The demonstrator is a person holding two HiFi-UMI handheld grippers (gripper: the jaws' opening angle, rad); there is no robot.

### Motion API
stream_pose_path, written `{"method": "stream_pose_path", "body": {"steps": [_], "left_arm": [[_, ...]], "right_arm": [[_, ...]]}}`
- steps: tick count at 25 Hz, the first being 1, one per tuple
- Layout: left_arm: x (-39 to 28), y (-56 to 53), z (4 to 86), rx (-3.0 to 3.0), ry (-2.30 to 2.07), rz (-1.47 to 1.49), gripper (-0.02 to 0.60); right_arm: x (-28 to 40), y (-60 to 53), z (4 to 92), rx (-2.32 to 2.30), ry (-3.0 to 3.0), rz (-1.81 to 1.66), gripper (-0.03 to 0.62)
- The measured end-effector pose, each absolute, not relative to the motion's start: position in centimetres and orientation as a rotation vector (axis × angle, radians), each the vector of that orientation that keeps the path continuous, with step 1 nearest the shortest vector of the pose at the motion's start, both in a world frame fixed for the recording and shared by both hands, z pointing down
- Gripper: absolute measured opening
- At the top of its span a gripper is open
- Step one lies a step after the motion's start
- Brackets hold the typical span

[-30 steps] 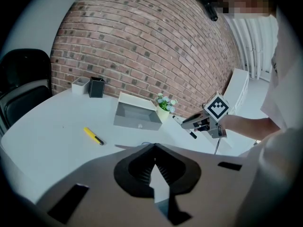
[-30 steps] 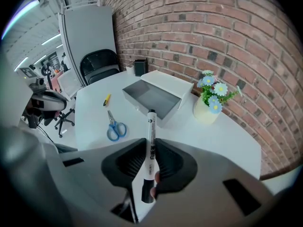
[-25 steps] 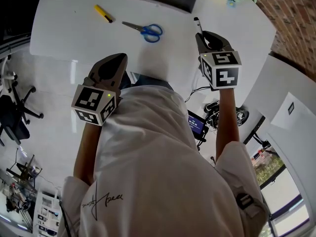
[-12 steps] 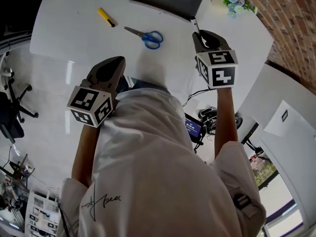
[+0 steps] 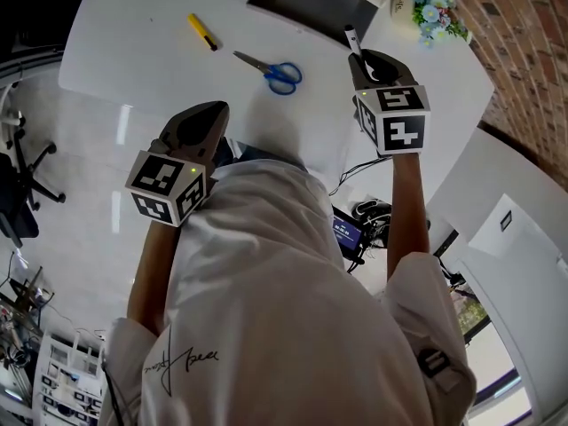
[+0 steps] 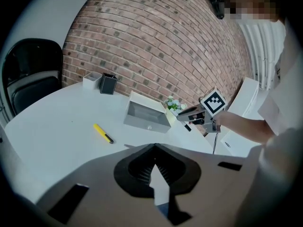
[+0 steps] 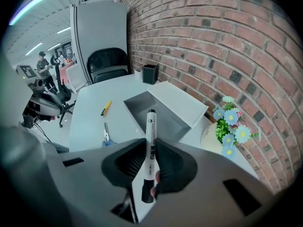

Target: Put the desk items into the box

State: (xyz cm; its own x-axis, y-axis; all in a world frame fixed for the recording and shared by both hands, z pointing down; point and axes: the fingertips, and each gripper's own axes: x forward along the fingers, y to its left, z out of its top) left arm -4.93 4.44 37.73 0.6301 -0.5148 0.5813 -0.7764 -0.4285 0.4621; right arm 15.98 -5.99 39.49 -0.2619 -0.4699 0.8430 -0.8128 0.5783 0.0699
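The right tool gripped the marker upright, its tip aimed at the open box for dropping in, while the left tool waited closed and empty.

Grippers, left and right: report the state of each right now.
Left gripper: shut, nothing between its jaws.
Right gripper: shut on the marker, which sticks out past its jaws.

Your white marker with black ends sits clamped between the right gripper's jaws, tip toward the open grey box. Blue-handled scissors and a yellow utility knife lie flat on the table, near the box.
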Motion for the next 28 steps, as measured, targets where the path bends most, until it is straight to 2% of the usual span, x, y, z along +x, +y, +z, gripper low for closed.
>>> {"method": "stream_pose_path", "body": {"steps": [28], "left_arm": [[-7.9,3.9,39.0,2.046,-0.985,0.447,0.005]], "right_arm": [[12.2,-11.8,41.9,0.947,-1.896,0.475,0.083]]}}
